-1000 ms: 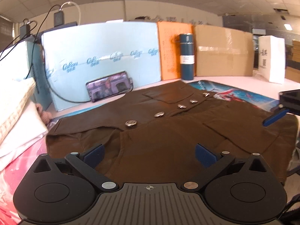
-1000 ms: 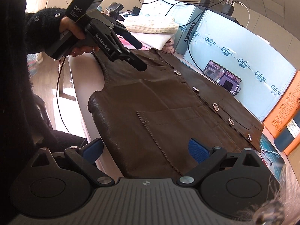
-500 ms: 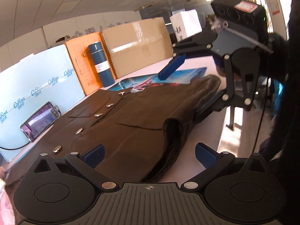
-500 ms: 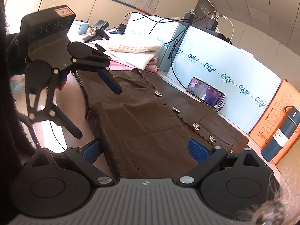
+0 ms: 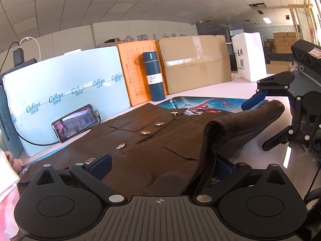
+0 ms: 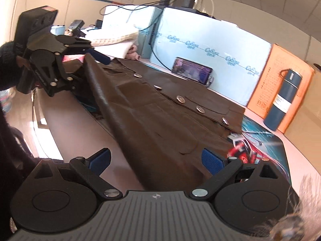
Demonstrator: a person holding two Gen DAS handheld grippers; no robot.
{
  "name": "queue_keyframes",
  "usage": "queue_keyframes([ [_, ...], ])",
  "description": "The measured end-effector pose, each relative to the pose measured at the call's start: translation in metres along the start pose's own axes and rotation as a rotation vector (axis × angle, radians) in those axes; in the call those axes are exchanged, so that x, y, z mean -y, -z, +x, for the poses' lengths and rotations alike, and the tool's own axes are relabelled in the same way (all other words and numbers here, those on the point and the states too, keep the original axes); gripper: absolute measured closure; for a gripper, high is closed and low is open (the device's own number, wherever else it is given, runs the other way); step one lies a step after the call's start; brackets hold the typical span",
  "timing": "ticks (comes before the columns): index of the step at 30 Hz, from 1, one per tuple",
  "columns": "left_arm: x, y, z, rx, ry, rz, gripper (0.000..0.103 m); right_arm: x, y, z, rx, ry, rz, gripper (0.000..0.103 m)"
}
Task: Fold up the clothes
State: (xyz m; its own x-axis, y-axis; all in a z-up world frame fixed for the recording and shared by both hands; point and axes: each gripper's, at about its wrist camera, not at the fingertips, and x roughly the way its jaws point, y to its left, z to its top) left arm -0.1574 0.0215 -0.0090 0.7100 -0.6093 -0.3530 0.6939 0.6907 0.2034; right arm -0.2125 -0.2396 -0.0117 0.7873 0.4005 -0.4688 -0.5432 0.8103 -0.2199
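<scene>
We have the brown leather vest (image 5: 152,146) lying buttons-up on the worktop (image 5: 216,90), its near edge lifted into a ridge, so we judge a lengthwise fold is under way. Our left hand-held gripper (image 5: 160,165) and right hand-held gripper (image 6: 156,159) each straddle that edge, jaws wide. Next we need both to carry the edge evenly toward the buttons (image 5: 146,132).

"CoRou" repeats across the light-blue foam board (image 5: 66,92); the teal flask (image 5: 153,78) label reads "VACUUM".
</scene>
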Motion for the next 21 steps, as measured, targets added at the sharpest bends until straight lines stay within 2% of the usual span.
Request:
queue_keyframes([
  [5,0.002,0.003,-0.004,-0.007,0.008,-0.006,0.000,0.025,0.008,0.004,0.084,0.088,0.117,0.005],
  [9,0.008,0.011,-0.010,-0.032,0.034,0.004,0.000,0.025,0.005,0.011,0.152,0.132,0.096,0.005],
  [12,0.006,0.019,-0.012,-0.067,-0.030,0.009,0.000,0.021,0.004,0.011,0.168,0.109,0.060,0.006],
  [16,-0.010,0.023,-0.020,-0.070,-0.073,-0.054,0.000,0.016,0.004,0.009,0.181,0.065,0.009,0.010],
  [18,-0.014,0.022,-0.023,-0.062,-0.101,-0.064,0.000,0.014,0.004,0.008,0.187,0.043,-0.016,0.019],
  [19,-0.014,0.020,-0.023,-0.047,-0.087,-0.076,0.000,0.013,0.004,0.007,0.190,0.032,-0.029,0.023],
  [21,-0.011,0.014,-0.023,-0.011,-0.046,-0.104,0.000,0.011,0.002,0.009,0.184,-0.002,-0.026,0.046],
])
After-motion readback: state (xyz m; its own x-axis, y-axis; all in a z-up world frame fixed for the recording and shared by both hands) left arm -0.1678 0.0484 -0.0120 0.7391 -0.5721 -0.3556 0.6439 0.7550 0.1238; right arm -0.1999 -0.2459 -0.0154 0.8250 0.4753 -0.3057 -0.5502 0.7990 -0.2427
